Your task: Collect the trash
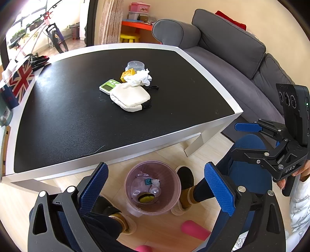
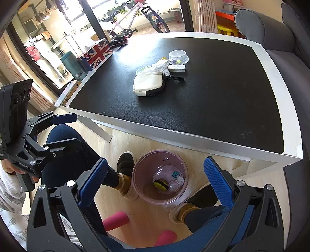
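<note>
A translucent pink trash bin (image 1: pixel 153 189) (image 2: pixel 160 178) stands on the floor between the person's feet, holding several small bits of trash. A crumpled white tissue (image 1: pixel 138 78) (image 2: pixel 161 66) lies on the black table (image 1: pixel 77 120) (image 2: pixel 222 93) among a white pouch (image 1: pixel 130 97) (image 2: pixel 148 84), a clear plastic lid (image 1: pixel 135 66) (image 2: pixel 178 56), a yellow block (image 1: pixel 127 74) and a green device (image 1: pixel 108 86). My left gripper (image 1: pixel 155 192) is open and empty above the bin. My right gripper (image 2: pixel 155 186) is open and empty above the bin too.
A Union Jack tissue box (image 1: pixel 21 77) (image 2: pixel 97 52) and a teal bottle (image 2: pixel 73 66) stand at the table's left edge. A grey sofa (image 1: pixel 232 54) runs along the right. Pink rollers (image 2: pixel 116 221) lie on the floor. A bicycle (image 2: pixel 139 17) stands behind.
</note>
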The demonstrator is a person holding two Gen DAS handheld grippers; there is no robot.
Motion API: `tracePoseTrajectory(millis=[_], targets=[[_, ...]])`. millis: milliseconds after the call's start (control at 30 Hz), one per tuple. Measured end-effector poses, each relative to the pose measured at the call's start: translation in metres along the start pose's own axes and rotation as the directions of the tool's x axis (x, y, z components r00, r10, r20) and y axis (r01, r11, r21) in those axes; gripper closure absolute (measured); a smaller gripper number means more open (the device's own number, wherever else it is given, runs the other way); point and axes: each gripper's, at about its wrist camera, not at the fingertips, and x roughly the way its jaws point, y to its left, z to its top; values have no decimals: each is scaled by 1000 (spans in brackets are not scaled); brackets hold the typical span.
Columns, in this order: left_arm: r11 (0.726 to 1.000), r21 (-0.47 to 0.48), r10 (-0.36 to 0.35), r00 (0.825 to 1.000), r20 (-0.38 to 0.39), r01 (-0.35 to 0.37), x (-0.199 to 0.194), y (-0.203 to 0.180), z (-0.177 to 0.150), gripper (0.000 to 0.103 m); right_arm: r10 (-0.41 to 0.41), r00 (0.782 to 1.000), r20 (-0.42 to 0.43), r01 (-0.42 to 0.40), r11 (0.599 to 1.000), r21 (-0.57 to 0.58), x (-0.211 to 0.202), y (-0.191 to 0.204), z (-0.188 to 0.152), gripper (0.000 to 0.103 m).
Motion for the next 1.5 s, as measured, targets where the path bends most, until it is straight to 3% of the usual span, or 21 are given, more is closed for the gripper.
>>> tracePoseTrajectory(millis=[600, 1067, 1500], targets=[[1000, -6, -1, 999, 35, 1, -20, 1, 13, 8, -2, 999, 49, 3, 1000, -6, -22, 6, 16, 5], [999, -25, 29, 996, 83, -27, -30, 21, 54, 8, -7, 997, 81, 10, 999, -35, -25, 5, 64, 5], [998, -47, 42, 996, 81, -38, -14, 51, 86, 8, -29, 998, 61, 34, 997, -76, 4, 2, 113, 5]])
